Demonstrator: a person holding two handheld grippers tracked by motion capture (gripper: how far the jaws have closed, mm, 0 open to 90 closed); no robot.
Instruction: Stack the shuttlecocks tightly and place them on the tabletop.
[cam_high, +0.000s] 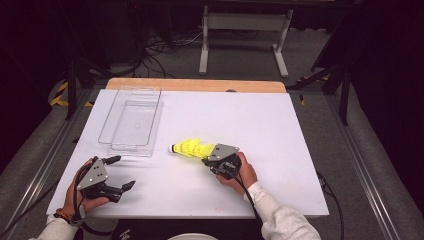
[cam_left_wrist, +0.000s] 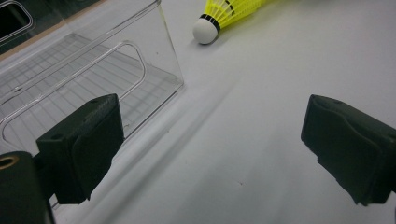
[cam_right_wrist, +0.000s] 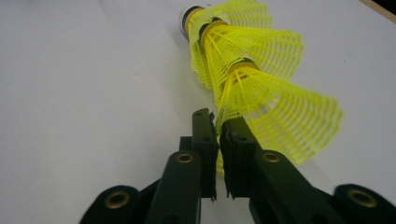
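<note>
The right hand-held gripper (cam_right_wrist: 217, 140) pinches the skirt edge of the stacked yellow plastic shuttlecocks (cam_right_wrist: 252, 79), probably to lift them toward the clear plastic box (cam_high: 131, 120) at ten o'clock. The left hand-held gripper (cam_high: 120, 172) waits spread. The white worktop (cam_high: 280, 130) stands in a dark room.

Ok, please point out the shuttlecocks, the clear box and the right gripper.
shuttlecocks (cam_right_wrist: 261, 88), right gripper view, on a yellow skirt.
clear box (cam_high: 131, 122), high view, on its floor.
right gripper (cam_right_wrist: 218, 135), right gripper view, between the jaw tips, shut on a skirt's rim.
</note>
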